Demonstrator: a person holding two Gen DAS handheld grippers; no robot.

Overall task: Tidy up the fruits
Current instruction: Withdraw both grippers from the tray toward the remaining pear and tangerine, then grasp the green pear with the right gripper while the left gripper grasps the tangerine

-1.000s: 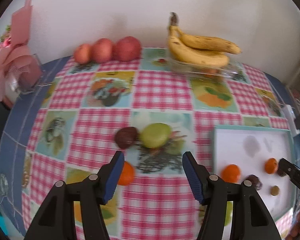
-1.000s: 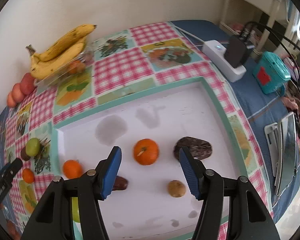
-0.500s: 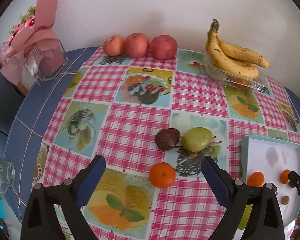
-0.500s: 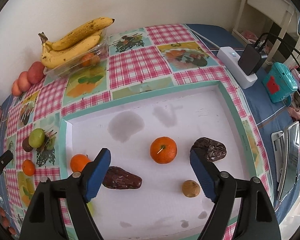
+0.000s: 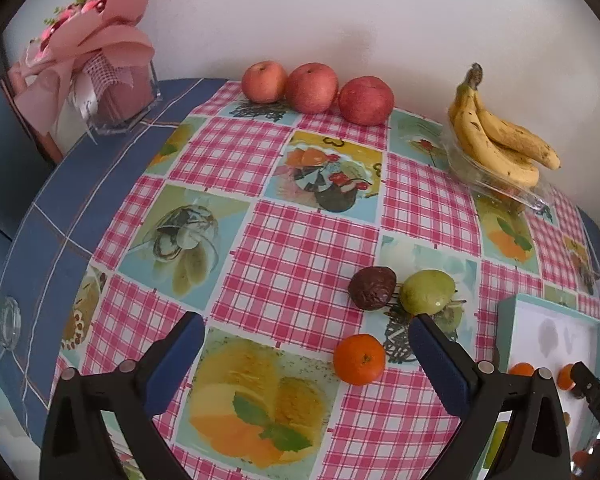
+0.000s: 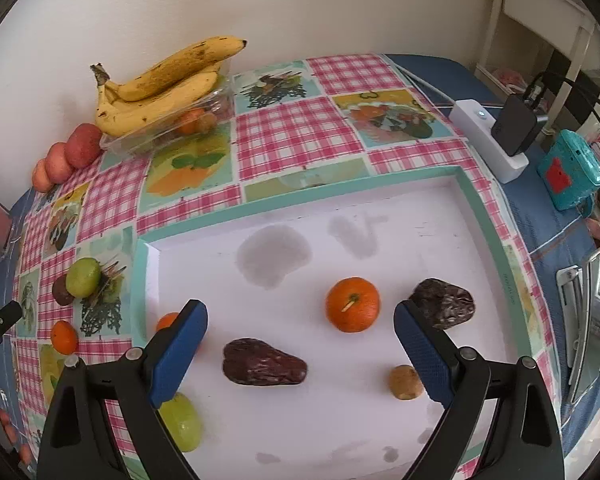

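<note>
My left gripper (image 5: 304,344) is open and empty above the checked tablecloth. An orange tangerine (image 5: 359,359), a dark passion fruit (image 5: 371,288) and a green fruit (image 5: 428,291) lie just ahead of its right finger. My right gripper (image 6: 300,336) is open and empty over the white tray (image 6: 380,188). In the tray lie an orange tangerine (image 6: 352,304), a dark brown fruit (image 6: 263,362), a second dark fruit (image 6: 444,303), a small tan fruit (image 6: 405,382), a green fruit (image 6: 181,422) and an orange one (image 6: 168,321) partly behind the left finger.
Three red apples (image 5: 318,88) stand along the back wall. Bananas (image 5: 500,140) rest on a clear box. A pink bouquet in a glass vase (image 5: 100,80) stands at the far left. A white power strip (image 6: 488,140) and a teal box (image 6: 572,168) lie right of the tray.
My left gripper has pulled back, swung left and opened wider, so the table fruits now sit toward its right finger. My right gripper has opened wider and backed off a little over the tray.
</note>
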